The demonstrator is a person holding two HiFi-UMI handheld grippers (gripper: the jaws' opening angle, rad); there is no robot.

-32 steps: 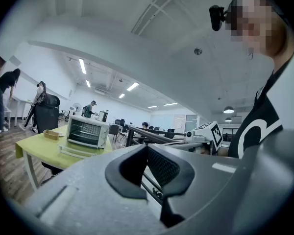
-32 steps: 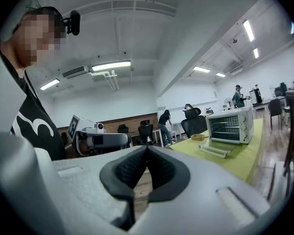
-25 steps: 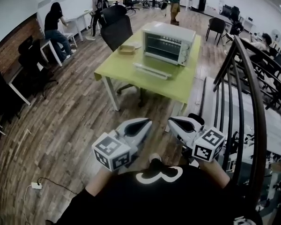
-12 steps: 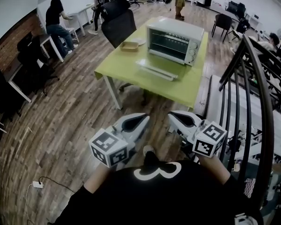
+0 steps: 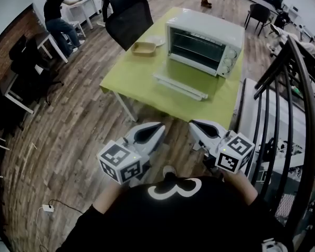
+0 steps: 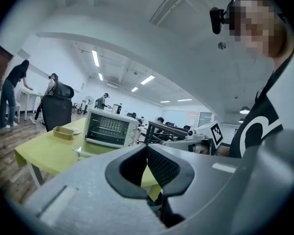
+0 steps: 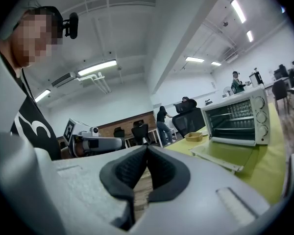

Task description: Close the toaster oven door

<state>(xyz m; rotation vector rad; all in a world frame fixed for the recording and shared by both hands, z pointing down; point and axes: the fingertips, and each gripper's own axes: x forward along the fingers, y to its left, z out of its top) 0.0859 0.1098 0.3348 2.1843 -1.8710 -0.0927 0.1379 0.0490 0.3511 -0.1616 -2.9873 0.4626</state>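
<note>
- Head view: the oven [image 5: 202, 41] sits at the far side of the green table [image 5: 131, 77], with its door [image 5: 181, 85] dropped flat toward me. My left gripper [image 5: 158, 126] and right gripper [image 5: 193, 124] hang side by side over the floor, well short of the table edge.
- Left gripper view: the jaws are pressed together on nothing. The oven [image 6: 110, 127] shows beyond them, well apart.
- Right gripper view: these jaws are likewise closed and empty. The oven [image 7: 237, 116] and its lowered door [image 7: 225, 156] lie off to the right (not lined up with the tips).
- Risks, as I judge them:
  - The door lies low over the tabletop, so coming in too flat could jam my tips against the table edge instead of under the door's lip.
  - A lift from one corner could twist the door.
  - A hard shove could slam it shut or slide the oven back.
  - The railing [image 5: 283, 88] stands close on my right (easy to clip with that elbow).
</note>
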